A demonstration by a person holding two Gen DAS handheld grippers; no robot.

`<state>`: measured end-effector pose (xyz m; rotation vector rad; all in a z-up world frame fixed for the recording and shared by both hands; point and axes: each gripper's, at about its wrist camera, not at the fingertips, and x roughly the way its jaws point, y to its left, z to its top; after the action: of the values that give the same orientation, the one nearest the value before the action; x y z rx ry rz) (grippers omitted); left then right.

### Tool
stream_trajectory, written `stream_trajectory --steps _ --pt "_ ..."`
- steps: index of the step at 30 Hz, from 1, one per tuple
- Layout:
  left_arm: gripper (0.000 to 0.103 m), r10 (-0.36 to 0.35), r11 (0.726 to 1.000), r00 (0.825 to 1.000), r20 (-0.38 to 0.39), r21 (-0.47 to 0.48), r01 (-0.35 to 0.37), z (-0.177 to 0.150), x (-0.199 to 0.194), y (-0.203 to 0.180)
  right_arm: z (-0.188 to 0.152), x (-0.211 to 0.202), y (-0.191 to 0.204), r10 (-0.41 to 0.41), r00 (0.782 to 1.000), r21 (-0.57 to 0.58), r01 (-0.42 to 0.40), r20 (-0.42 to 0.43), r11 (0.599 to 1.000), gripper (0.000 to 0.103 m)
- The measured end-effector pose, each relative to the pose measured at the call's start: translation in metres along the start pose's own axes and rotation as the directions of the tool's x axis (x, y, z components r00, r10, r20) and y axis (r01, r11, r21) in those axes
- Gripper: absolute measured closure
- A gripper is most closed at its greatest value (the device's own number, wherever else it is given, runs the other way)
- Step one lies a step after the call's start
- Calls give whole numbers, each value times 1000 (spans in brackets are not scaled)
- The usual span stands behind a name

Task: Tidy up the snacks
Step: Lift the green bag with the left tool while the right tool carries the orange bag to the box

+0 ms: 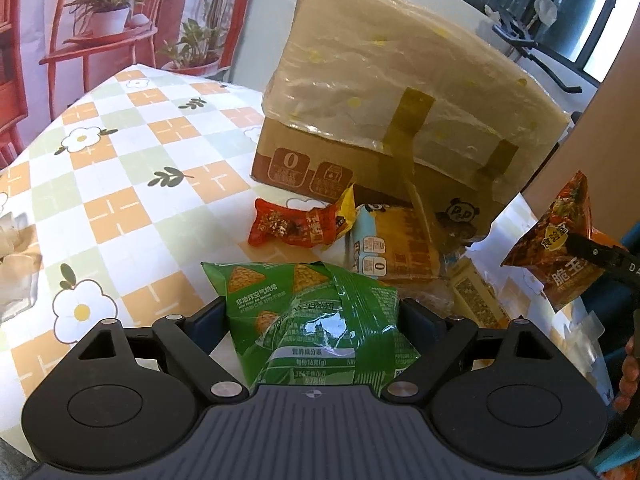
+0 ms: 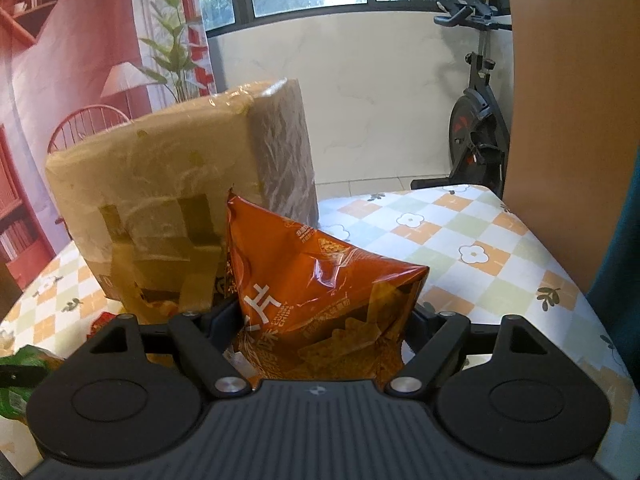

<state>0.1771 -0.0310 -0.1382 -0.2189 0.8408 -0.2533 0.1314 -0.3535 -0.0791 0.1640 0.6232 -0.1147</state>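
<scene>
A green chip bag (image 1: 316, 320) sits between the fingers of my left gripper (image 1: 316, 316), and the pads press on both its sides. I cannot tell whether it rests on the checked tablecloth (image 1: 120, 168) or hangs just above it. My right gripper (image 2: 324, 320) is shut on an orange chip bag (image 2: 320, 292), held up off the table in front of the wrapped cardboard box (image 2: 160, 184). The left wrist view shows that orange bag (image 1: 556, 240) at the right edge, a black finger (image 1: 596, 254) clamped on it.
A red snack packet (image 1: 292, 228), a yellow and blue packet (image 1: 392, 244) and another yellow packet (image 1: 476, 300) lie against the box (image 1: 400, 100). A brown panel (image 2: 568, 120) stands at the right. An exercise bike (image 2: 476, 120) stands beyond the table edge (image 2: 460, 192).
</scene>
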Motion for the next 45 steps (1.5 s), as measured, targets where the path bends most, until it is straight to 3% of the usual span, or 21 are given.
stream_trajectory --steps 25,36,45 --pt "12 -37 993 981 192 114 15 72 -53 -20 38 -41 27 60 992 33 -64 108 997 21" --pt "12 -110 984 951 291 170 61 141 -70 -40 88 -56 48 104 976 25 -111 191 994 21" --pt "12 -168 975 933 317 196 109 210 -42 -68 138 -28 67 130 962 10 -136 240 991 21"
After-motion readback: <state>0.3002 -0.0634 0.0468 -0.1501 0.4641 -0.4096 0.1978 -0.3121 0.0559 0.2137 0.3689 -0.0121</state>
